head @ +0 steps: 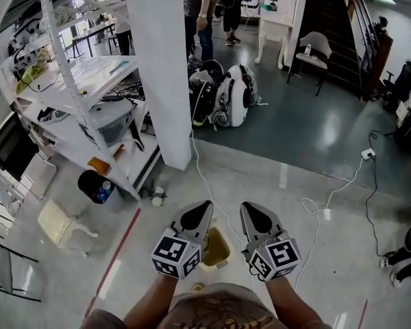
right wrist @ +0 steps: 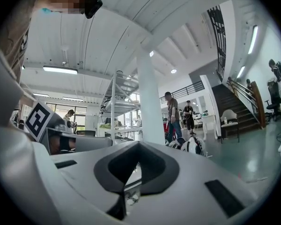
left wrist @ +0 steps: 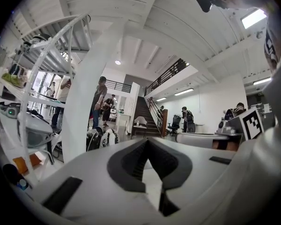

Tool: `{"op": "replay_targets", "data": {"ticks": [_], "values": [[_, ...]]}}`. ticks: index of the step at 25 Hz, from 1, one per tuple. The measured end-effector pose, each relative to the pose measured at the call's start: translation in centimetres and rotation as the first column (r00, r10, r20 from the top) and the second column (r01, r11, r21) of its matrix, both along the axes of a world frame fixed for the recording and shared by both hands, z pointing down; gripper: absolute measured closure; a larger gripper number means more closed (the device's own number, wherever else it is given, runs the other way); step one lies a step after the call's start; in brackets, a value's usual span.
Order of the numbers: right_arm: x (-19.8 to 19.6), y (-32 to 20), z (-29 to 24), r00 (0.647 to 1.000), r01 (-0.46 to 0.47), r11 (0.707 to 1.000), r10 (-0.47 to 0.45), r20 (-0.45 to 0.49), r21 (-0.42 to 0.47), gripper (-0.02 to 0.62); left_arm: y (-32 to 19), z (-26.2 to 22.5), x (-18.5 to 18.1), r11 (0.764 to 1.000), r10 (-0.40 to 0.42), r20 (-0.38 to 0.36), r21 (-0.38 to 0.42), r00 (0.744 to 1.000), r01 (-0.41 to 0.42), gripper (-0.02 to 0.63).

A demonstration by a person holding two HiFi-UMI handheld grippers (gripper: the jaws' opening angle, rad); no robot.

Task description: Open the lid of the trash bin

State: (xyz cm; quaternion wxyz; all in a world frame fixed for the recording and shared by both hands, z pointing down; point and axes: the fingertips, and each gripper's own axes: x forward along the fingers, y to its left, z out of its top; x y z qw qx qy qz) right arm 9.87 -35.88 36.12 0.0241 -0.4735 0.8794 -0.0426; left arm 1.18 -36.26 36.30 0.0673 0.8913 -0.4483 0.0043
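Well ahead and to the left of the grey hand-held left gripper (head: pixel 203 205) and right gripper (head: pixel 251 208), both pressed together on nothing, a round black plastic trash bin (head: pixel 94 186) stands beside the white metal shelf (head: pixel 89 77) with its inside showing and no lid that I can make out, so I judge the opening is either done or meant for another bin.

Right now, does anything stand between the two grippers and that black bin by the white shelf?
Nothing visible does. The black bin stands at the foot of the white shelf, ahead and left of the left gripper and right gripper. Between lies only floor, crossed by a flat red line.
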Motion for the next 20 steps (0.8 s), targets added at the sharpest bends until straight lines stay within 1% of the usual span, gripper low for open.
{"op": "replay_targets", "data": {"ticks": [20], "values": [[0.4, -0.9, 1.2, 1.000, -0.005, 1.000, 0.005, -0.016, -0.023, 0.569, -0.7, 1.4, 0.3, 1.000, 0.009, 0.002, -0.027, 1.000, -0.009, 0.604]]}}
